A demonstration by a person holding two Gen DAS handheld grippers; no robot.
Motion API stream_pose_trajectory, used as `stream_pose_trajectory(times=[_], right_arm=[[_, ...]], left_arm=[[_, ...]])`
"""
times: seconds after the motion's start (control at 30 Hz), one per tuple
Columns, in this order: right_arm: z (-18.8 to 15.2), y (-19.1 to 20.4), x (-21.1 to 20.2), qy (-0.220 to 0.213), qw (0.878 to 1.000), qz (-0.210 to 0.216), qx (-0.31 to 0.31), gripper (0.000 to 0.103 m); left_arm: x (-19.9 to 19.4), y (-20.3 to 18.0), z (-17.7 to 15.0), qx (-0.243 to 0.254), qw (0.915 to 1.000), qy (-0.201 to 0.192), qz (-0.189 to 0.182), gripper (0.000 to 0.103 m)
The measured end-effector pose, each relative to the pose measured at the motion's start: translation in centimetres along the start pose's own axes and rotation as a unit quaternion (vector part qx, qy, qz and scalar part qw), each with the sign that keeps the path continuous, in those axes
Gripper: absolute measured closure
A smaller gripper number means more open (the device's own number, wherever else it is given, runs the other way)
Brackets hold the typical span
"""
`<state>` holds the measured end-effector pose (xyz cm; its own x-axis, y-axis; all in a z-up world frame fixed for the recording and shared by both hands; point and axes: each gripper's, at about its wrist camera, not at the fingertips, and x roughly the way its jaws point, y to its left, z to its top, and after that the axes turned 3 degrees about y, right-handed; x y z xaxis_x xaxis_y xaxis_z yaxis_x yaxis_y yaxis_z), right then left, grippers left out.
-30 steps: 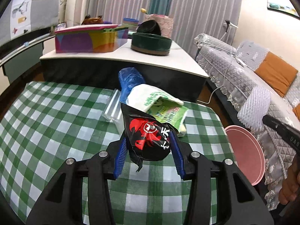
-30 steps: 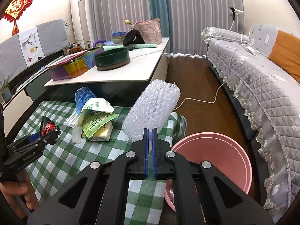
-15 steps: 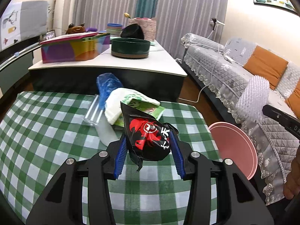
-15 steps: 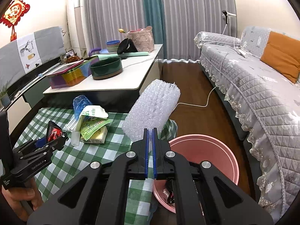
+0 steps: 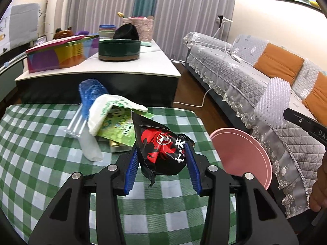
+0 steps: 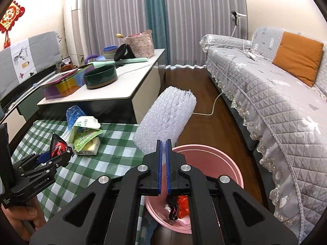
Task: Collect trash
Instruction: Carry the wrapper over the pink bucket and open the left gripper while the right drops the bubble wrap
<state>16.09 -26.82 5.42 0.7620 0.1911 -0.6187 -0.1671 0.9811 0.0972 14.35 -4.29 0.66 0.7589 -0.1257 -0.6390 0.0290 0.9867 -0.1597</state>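
Now bubble wrap (image 6: pixel 165 118) in right hand-held gripper (image 6: pixel 163 149)

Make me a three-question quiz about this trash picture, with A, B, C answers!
1. Where is the bin?
A. on the sofa
B. on the floor beside the table
C. on the counter

2. What colour is the bin?
A. pink
B. blue
C. yellow

3. What is the right gripper doing?
A. hanging open
B. pinching the bubble wrap
C. holding a cup

Answers: 1 B, it sits low past the table's edge. 2 A, its rim and wall are pink. 3 B, the pads are shut on the wrap's lower edge.
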Motion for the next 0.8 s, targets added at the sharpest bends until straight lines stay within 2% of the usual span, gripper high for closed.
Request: stream_pose_trajectory(times=[0.17,0.4,0.8], right_arm=[[0.0,-1.4,0.0,0.002,1.0,-0.012,0.007,0.099],[0.5,-3.8,-0.1,0.005,0.999,-0.02,0.034,0.099],[0.7,-8.0,-0.1,0.006,0.996,-0.044,0.078,0.099]], left_arm=[[0.6,-1.4,0.0,0.007,0.9999,0.009,-0.013,0.06],[1.0,-5.1,0.3,0.045,0.9981,0.017,-0.04,0.06],[3.6,-10.8,0.1,0.073,0.9935,0.031,-0.082,0.06]])
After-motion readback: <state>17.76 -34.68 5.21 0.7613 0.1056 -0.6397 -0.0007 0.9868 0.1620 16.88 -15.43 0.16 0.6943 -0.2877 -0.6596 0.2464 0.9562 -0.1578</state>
